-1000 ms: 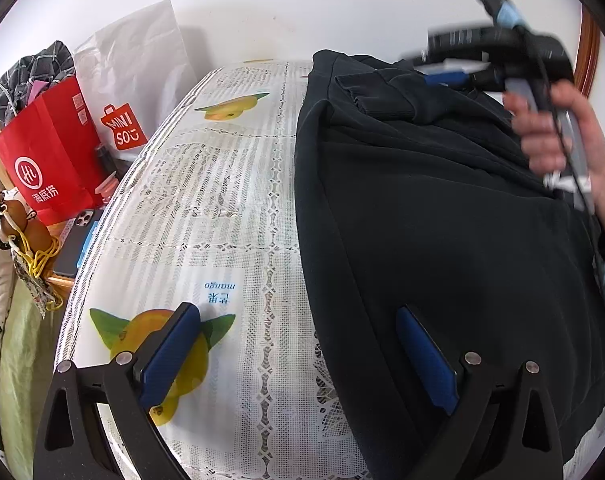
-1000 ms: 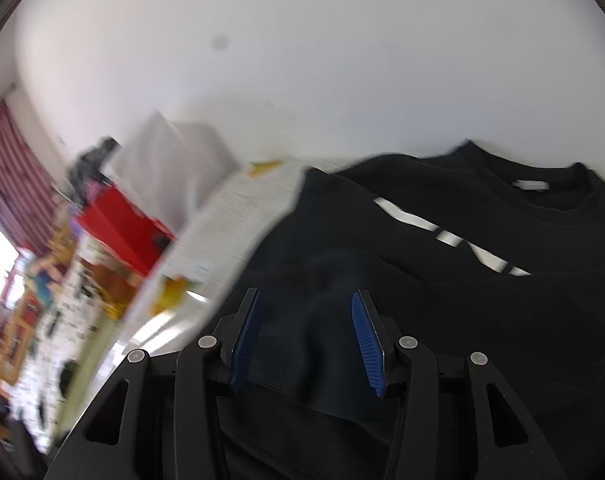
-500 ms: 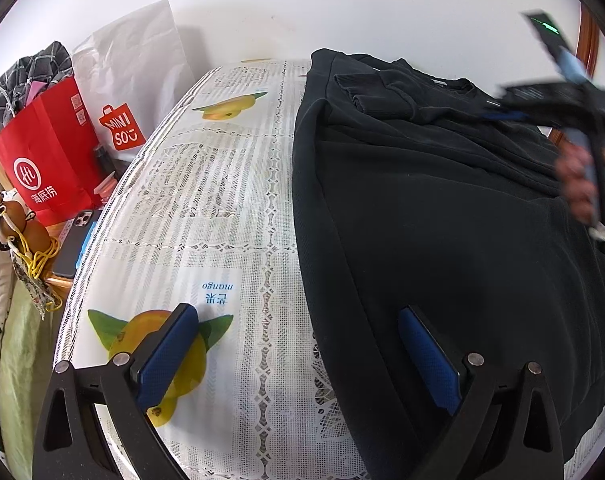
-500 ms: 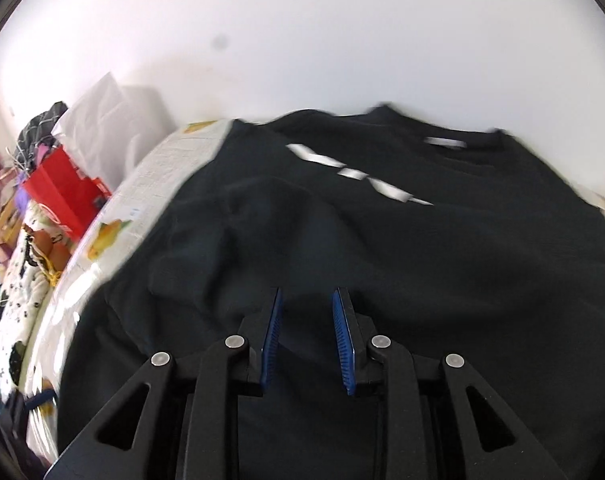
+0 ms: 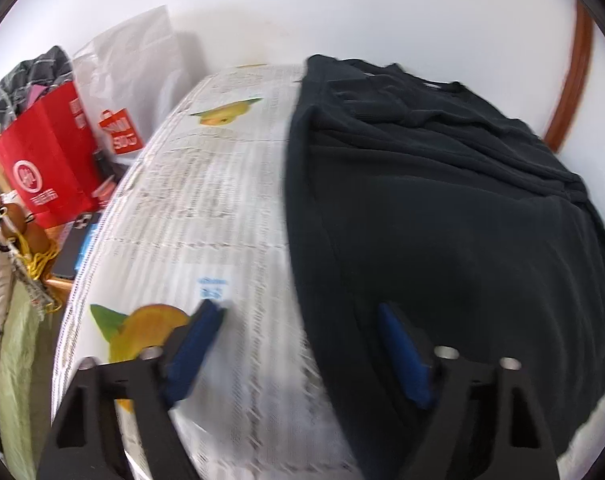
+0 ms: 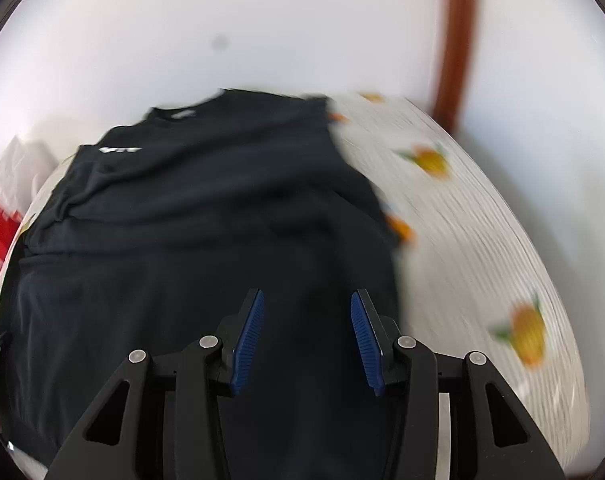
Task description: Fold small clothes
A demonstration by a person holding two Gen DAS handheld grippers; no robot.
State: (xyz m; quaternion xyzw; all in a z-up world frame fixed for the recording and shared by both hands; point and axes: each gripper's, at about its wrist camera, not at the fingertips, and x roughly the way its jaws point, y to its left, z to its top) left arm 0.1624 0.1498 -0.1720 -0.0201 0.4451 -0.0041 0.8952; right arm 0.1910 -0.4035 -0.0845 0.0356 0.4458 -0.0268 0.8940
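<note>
We had the black shirt (image 5: 442, 220) flat on the desk (image 5: 206, 208); left gripper (image 5: 298, 344) and right gripper (image 6: 306, 336) jaws apart, gripping nothing.

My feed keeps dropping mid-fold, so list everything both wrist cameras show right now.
Black sweatshirt: 1, black with white chest print, spread on the table, collar toward the wall.
Tablecloth: 1, white lace with orange fruit prints, under the sweatshirt.
Red shopping bag: 1, red, off the table's left side.
White shopping bag: 1, white with red logo, behind the red one.
Phone: 1, dark, beside the red bag.
Wooden post: 1, brown, at the wall.
Left gripper: jaws open, straddling the sweatshirt's left edge.
Right gripper: jaws open, over the sweatshirt.
</note>
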